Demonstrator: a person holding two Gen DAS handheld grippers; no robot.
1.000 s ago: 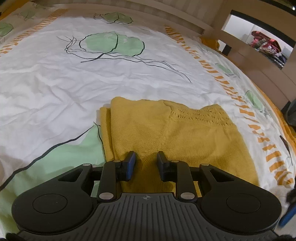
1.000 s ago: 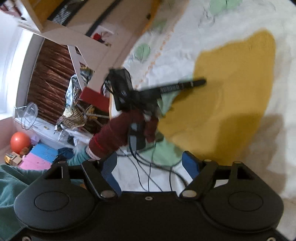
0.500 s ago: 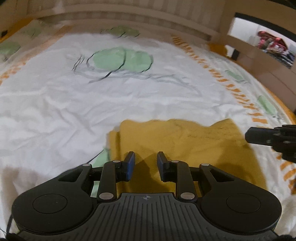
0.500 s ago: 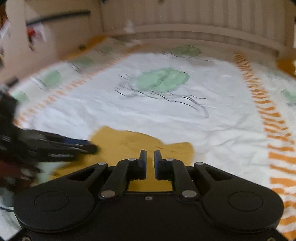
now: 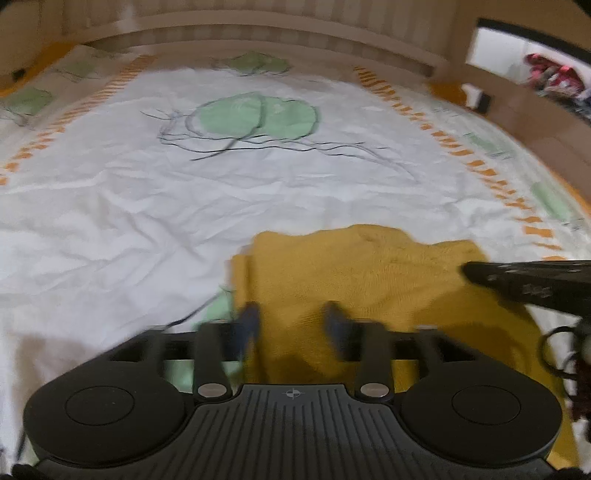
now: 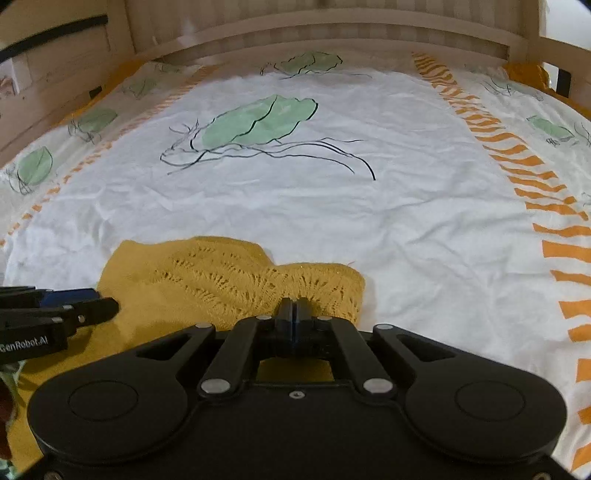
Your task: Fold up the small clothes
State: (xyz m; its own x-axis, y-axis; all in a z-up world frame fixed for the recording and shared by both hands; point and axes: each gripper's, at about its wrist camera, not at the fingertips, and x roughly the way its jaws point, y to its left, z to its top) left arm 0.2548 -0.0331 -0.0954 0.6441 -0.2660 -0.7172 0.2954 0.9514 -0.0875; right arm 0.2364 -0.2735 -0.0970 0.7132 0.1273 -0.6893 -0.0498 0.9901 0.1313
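Note:
A folded mustard-yellow knit garment (image 5: 369,273) lies on the white printed bed sheet (image 5: 147,206). My left gripper (image 5: 291,325) hovers over its near left part, blurred, with the jaws apart and nothing between them. The garment's lacy edge also shows in the right wrist view (image 6: 229,277). My right gripper (image 6: 294,314) is shut, with its tips over the garment's right edge; no cloth shows between the pads. The right gripper shows as a black bar at the right of the left wrist view (image 5: 517,280). The left gripper shows at the left of the right wrist view (image 6: 55,314).
The sheet (image 6: 332,192) has green leaf prints and orange dashed stripes (image 6: 535,184). A wooden bed frame (image 6: 295,33) runs along the far side and both sides. An opening (image 5: 528,70) at the far right shows coloured items beyond.
The right gripper swung round to face the bed and shut, and now sits over the garment's right edge. The left gripper pulled back a little and its jaws opened wider.

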